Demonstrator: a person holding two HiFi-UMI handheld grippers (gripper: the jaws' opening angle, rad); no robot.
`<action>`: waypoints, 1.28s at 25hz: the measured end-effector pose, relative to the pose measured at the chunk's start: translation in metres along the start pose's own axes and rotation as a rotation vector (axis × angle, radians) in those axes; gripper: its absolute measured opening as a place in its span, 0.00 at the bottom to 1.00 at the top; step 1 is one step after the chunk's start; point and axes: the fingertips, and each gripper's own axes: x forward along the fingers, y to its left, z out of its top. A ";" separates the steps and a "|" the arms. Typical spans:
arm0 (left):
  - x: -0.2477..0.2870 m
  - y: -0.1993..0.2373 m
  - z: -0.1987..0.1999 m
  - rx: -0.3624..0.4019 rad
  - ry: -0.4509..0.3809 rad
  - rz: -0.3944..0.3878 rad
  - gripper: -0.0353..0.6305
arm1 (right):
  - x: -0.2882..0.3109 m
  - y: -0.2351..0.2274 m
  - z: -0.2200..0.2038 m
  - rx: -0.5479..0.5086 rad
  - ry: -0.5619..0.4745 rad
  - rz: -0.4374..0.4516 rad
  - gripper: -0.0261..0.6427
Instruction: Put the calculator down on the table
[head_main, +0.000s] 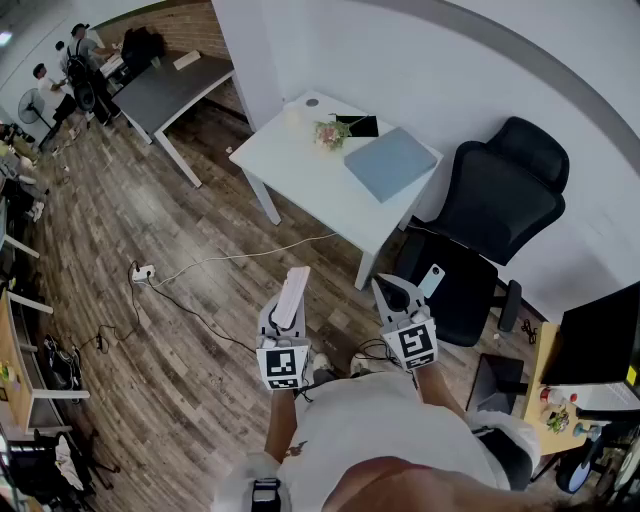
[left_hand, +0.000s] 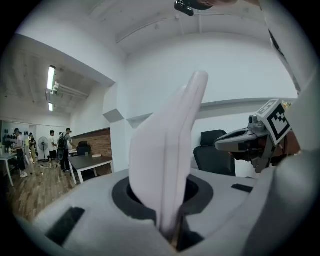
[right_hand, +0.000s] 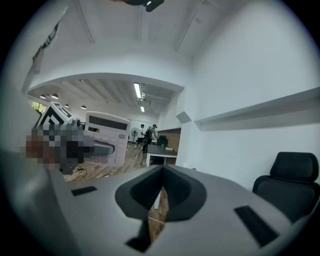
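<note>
Calculator (head_main: 292, 296) is not yet down. In the head view it stands on edge in the left gripper (head_main: 283, 318), at 6 o'clock from the white counter (head_main: 300, 165) and well apart from it (bare floor lies between), so the approach and the setting down both remain. The right gripper (head_main: 396, 298) hangs at its 3 o'clock.

In the left gripper view, the fingers (left_hand: 85, 205) pinch the lower edge of the pale, slim calculator.

In the right gripper view, its fingers (right_hand: 225, 200) meet on nothing. The calculator's display and keys show at 9 o'clock.
</note>
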 end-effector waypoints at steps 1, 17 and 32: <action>-0.002 -0.006 0.002 0.002 -0.004 0.001 0.17 | -0.006 -0.002 0.000 0.003 -0.008 -0.002 0.05; 0.003 -0.036 0.011 0.026 -0.007 0.005 0.17 | -0.011 -0.013 -0.007 0.010 -0.032 0.032 0.22; 0.064 0.035 0.001 -0.001 -0.009 0.013 0.17 | 0.077 -0.024 -0.006 -0.010 0.023 0.035 0.43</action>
